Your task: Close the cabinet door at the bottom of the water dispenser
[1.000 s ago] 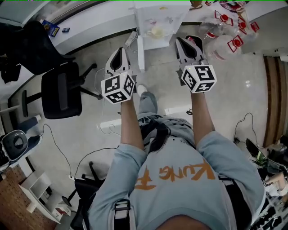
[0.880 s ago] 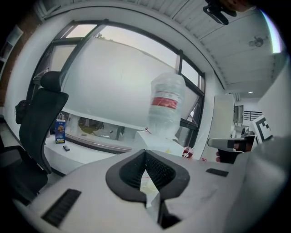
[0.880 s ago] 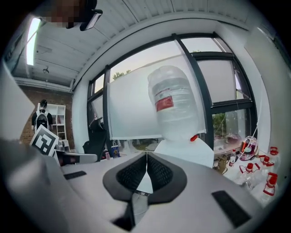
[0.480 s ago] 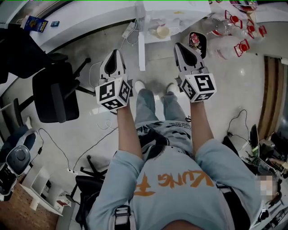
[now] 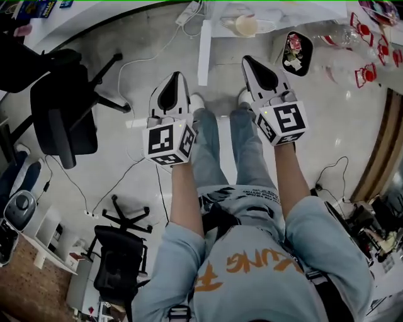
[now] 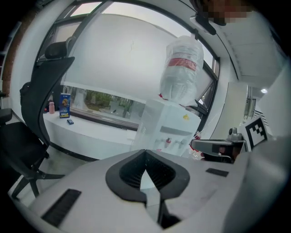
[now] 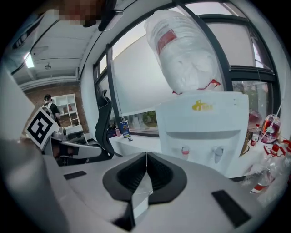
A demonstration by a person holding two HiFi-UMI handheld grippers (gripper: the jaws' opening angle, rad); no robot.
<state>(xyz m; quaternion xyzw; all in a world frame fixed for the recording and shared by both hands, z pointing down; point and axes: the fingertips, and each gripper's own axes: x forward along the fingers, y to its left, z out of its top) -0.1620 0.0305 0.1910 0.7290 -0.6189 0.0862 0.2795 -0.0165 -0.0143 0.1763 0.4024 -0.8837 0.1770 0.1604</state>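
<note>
The white water dispenser (image 5: 242, 19) stands at the top of the head view, with its bottom cabinet door (image 5: 204, 53) swung out edge-on toward me. My left gripper (image 5: 177, 77) hangs just left of the door's free end, and my right gripper (image 5: 247, 61) is to the door's right. Both are shut and empty, their pads meeting at the tips. In the left gripper view my left gripper (image 6: 145, 154) points at the dispenser (image 6: 170, 127) and its inverted bottle (image 6: 182, 68). My right gripper (image 7: 146, 157) faces the dispenser's taps (image 7: 200, 152). Both gripper bodies hide the cabinet door.
A black office chair (image 5: 63, 107) stands at the left, a second chair base (image 5: 123, 251) lower left. Cables and a power strip (image 5: 135, 122) lie on the floor. A black bin (image 5: 295, 50) and several empty water bottles (image 5: 371, 44) sit right of the dispenser.
Both grippers have dropped lower and now sit closer to the open door. The dispenser has slid toward the top edge of the head view. Both jaws stay shut.
</note>
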